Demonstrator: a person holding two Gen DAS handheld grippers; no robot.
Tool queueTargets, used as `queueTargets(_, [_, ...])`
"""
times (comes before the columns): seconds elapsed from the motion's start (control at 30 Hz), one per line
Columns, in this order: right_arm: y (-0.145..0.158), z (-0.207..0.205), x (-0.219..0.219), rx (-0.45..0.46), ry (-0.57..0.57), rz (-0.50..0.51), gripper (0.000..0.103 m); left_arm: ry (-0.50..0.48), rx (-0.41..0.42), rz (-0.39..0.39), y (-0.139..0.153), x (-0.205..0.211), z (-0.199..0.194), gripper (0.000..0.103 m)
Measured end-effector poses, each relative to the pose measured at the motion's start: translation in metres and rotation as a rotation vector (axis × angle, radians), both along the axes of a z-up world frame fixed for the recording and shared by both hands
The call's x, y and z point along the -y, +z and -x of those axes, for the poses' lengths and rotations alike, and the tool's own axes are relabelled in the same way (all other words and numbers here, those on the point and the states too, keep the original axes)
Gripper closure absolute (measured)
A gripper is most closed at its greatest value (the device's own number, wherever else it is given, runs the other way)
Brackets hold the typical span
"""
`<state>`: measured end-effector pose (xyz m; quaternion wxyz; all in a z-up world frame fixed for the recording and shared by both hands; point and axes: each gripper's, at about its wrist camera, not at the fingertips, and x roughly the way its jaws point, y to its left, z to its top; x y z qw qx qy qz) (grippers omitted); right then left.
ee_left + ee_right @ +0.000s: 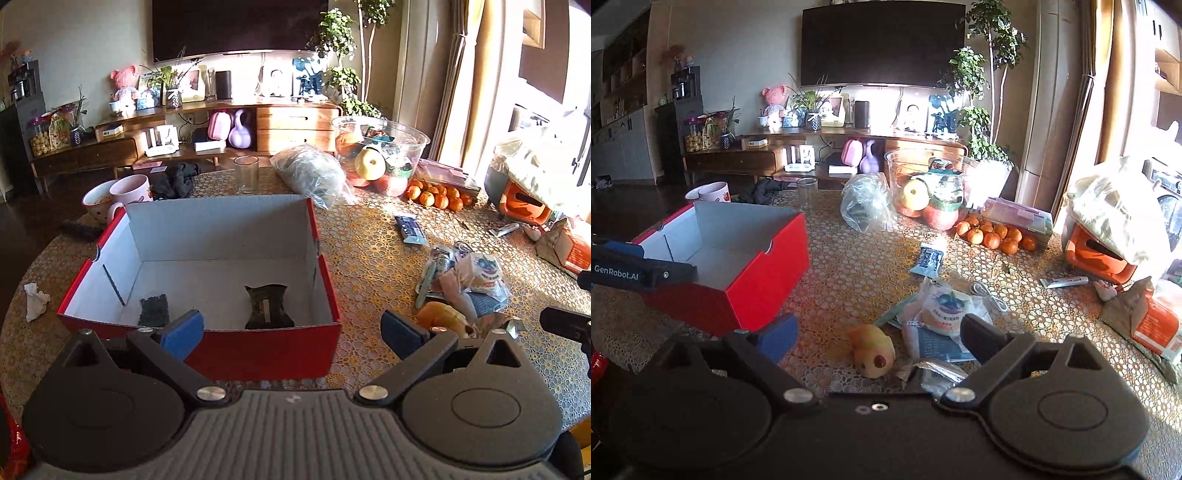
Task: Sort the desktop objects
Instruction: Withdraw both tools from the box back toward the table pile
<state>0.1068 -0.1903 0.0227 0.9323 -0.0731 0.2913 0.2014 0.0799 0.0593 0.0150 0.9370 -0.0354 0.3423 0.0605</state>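
Plainly, the main risk sits low in the centre of the right wrist view: the small yellow toy [873,350] lies touching a loose heap of snack packets [942,314] and a foil wrapper [938,371], so a grab aimed at one could drag or pinch its neighbours, and a slippery packet could slide out over the patterned worktop [849,258]. A white cable [990,295] just beyond the heap could also snag.

The right tool [877,334] is spread wide, holding nothing and touching nothing, with the toy between its blue pads as seen from above.

The left tool [291,330] is likewise released and empty, hovering at the near wall of the red box [258,350], which fills the centre left of its view. Inside the box lie a dark packet [267,306] and a small dark pouch [154,310]. Another hazard: the left tool's arm could bump the box rim and shift it.
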Motion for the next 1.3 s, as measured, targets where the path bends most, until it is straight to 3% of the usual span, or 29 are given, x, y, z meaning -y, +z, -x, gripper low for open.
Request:
queueTargets(0.87, [-0.047,-0.012,0.062,-0.074,-0.126,-0.008,0.008,-0.256,0.007,0.004,-0.047,0.087,-0.012,0.001])
queueTargets(1.3, [-0.067,-0.036,0.059,-0.139,-0.116,-0.029,0.008,-0.343,0.024,-0.064,-0.077,0.111,-0.042,0.001])
